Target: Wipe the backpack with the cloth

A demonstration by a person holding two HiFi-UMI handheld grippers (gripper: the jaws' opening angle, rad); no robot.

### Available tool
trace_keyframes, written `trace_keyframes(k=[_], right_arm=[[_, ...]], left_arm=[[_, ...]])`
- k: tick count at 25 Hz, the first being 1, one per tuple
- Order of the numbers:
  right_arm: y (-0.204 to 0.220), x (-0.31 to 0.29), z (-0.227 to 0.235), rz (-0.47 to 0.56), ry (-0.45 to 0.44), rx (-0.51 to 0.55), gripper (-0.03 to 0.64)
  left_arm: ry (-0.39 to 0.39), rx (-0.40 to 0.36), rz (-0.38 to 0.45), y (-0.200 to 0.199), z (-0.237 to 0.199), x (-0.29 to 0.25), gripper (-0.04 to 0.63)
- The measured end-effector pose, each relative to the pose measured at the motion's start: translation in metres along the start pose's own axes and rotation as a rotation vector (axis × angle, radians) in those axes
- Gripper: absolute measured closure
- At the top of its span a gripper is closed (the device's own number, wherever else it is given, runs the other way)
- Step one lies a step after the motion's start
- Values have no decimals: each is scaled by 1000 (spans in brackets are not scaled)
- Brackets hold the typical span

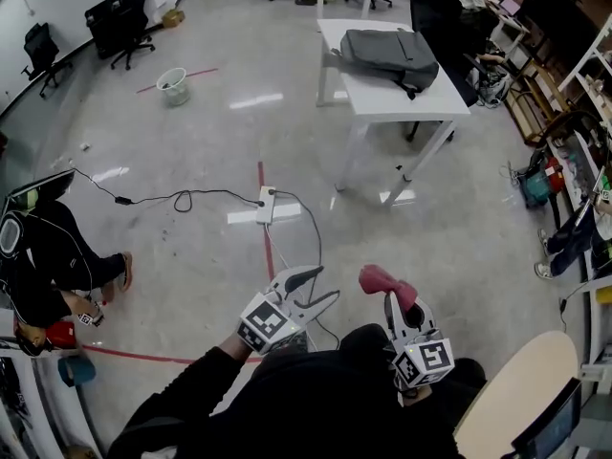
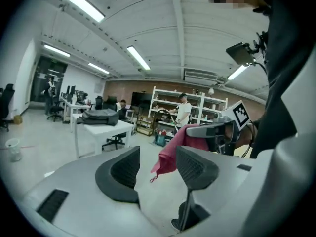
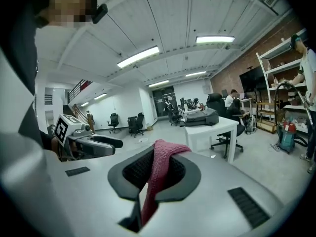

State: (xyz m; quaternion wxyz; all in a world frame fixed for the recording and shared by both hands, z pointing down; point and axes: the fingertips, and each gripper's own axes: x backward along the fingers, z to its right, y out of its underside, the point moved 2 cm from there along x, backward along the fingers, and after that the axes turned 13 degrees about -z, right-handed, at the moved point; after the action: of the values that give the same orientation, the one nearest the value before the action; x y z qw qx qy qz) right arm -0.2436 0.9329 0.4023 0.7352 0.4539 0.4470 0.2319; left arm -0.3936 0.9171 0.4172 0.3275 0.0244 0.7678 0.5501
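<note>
One white table (image 1: 413,99) bearing grey backpack (image 1: 387,54) | glossy floor (image 1: 191,228) | left hand-held gripper (image 1: 325,286) apart | right hand-held gripper (image 1: 396,303) clamps pink cloth (image 1: 382,280)

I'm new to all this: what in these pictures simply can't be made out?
- Any dirt on the backpack: head view, too far away and too small.
- Full size of the cloth: right gripper view, it is pinched between the right tongs and its lower end is hidden in their body.
- What the bucket holds: head view, too small.
</note>
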Motion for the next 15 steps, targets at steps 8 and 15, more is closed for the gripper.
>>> trace_keyframes(k=[8,15], right_arm=[[-75,-30,-6,126,-247,72,589],[-141,-56,87,212,-375,6,589]], left_arm=[[70,-124,113,-97,-1,-30,287],[34,-163,75,-170,-37,-120,484]])
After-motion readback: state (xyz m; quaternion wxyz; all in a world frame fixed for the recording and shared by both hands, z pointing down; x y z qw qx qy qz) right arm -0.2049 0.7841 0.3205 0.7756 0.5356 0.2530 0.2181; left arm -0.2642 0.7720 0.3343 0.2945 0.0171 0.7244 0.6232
